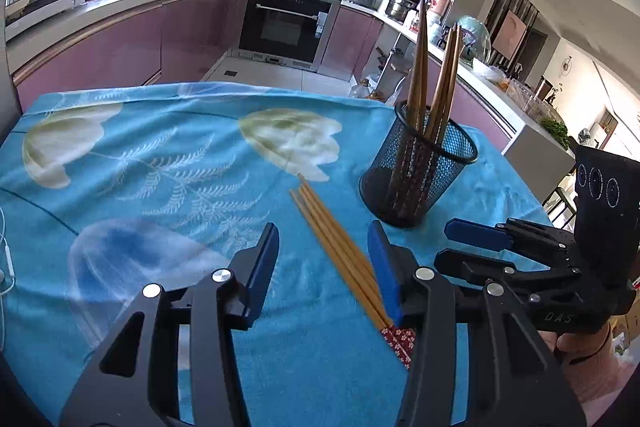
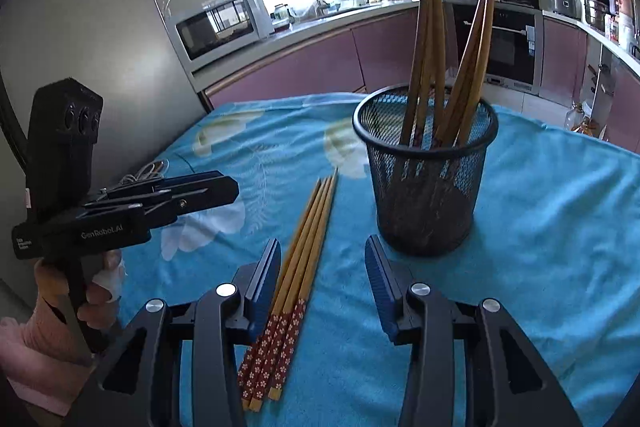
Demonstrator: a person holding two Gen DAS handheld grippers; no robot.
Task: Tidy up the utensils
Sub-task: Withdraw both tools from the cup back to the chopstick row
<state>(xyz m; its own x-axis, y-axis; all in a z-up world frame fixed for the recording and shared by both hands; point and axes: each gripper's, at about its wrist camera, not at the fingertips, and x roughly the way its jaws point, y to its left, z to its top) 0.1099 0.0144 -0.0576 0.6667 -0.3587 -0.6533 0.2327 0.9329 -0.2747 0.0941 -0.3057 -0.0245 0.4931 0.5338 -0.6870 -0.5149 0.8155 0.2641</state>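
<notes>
Left gripper (image 1: pixel 322 267) open, empty; right gripper (image 2: pixel 322 281) open, empty.
Left wrist view: loose chopsticks (image 1: pixel 340 251) lay flat on the blue tablecloth (image 1: pixel 160 155) between the spread fingers, against the right pad; mesh cup (image 1: pixel 416 171) holding upright chopsticks (image 1: pixel 436 83) stood just beyond. Right wrist view: same loose bundle beside the left finger (image 2: pixel 264 275), nothing gripped, cup ahead-right on the table.

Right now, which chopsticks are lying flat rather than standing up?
The loose bundle with red flowered handles lies flat on the blue cloth; the others stand in the mesh cup.
</notes>
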